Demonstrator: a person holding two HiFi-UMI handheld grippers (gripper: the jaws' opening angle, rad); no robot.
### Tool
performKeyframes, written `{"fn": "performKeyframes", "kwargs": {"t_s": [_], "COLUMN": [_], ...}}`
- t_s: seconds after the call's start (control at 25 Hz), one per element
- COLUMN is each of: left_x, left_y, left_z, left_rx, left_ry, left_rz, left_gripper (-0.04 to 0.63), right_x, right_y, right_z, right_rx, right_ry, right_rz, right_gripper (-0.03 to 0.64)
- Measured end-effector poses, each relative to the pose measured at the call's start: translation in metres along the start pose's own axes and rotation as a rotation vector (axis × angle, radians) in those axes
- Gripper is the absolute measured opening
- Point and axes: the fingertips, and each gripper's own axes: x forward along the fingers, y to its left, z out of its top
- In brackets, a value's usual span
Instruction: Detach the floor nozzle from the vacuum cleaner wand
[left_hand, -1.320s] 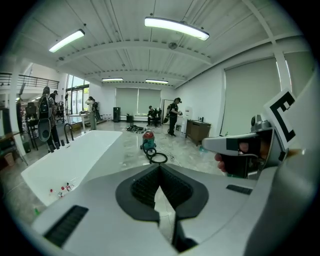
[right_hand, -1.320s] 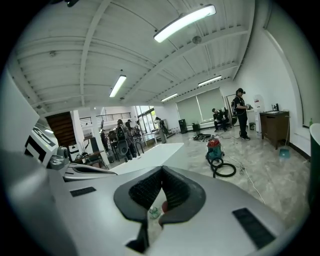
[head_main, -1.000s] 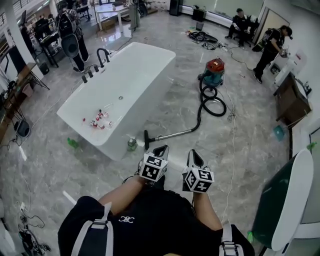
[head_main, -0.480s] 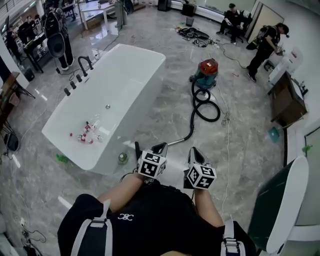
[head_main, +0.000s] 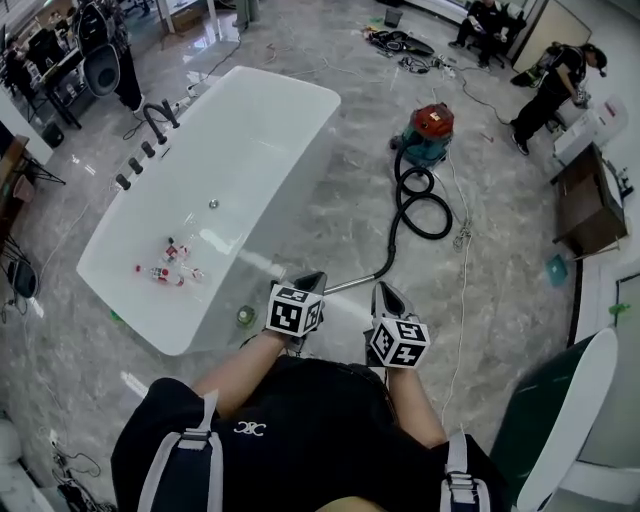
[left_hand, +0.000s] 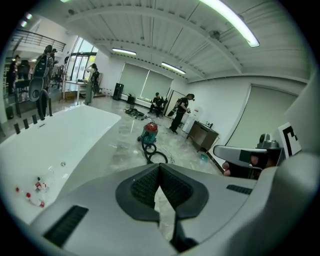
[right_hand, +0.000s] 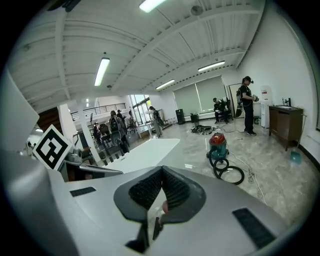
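You've walked forward since a second ago, and the white bathtub (head_main: 262, 128) and the red-and-teal vacuum canister (head_main: 429, 131) now sit closer in front of you. Both tools have travelled with you. Your left gripper (head_main: 306, 284) is pressed shut, pads together with nothing between them, and the same goes for your right gripper (head_main: 386, 296): jaws closed and empty. The metal wand (head_main: 351, 281) runs across the marble floor from the looped black hose (head_main: 421, 206) right up to your left gripper's tip. The floor nozzle, plain to see earlier at the wand's end beside the tub, is now hidden behind that gripper in the head view. A green can (head_main: 246, 316) stands just beside the tub's near wall, left of your left gripper.
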Motion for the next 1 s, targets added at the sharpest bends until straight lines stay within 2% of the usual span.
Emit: {"fn": "performKeyframes", "kwargs": {"t_s": [0.16, 0.32, 0.48, 0.6, 0.76, 0.88, 1.0], "left_x": [0.026, 0.046, 0.071, 0.092, 0.121, 0.140, 0.165], "left_y": [0.008, 0.017, 0.033, 0.045, 0.069, 0.099, 0.134], "left_z": [-0.005, 0.004, 0.020, 0.031, 0.031, 0.024, 0.006], "left_rx": [-0.026, -0.070, -0.112, -0.169, -0.271, -0.361, -0.420], "left_ry": [0.039, 0.050, 0.039, 0.028, 0.043, 0.041, 0.036], "left_rz": [0.009, 0.046, 0.106, 0.156, 0.230, 0.281, 0.334], "left_gripper": [-0.002, -0.001, -0.002, -0.002, -0.002, -0.001, -0.002], "right_x": [0.015, 0.036, 0.084, 0.135, 0.190, 0.229, 0.274], "right_y": [-0.018, -0.037, -0.056, -0.072, -0.082, -0.085, -0.081], "right_z": [-0.016, -0.015, -0.003, -0.007, -0.020, -0.031, -0.067], "right_rx": [0.009, -0.037, -0.080, -0.125, -0.299, -0.426, -0.568], "right_ry": [0.063, 0.110, 0.153, 0.245, 0.358, 0.381, 0.446], "right_rz": [0.028, 0.061, 0.129, 0.200, 0.302, 0.362, 0.478], "right_gripper": [0.006, 0.006, 0.006, 0.006, 0.006, 0.006, 0.006]}}
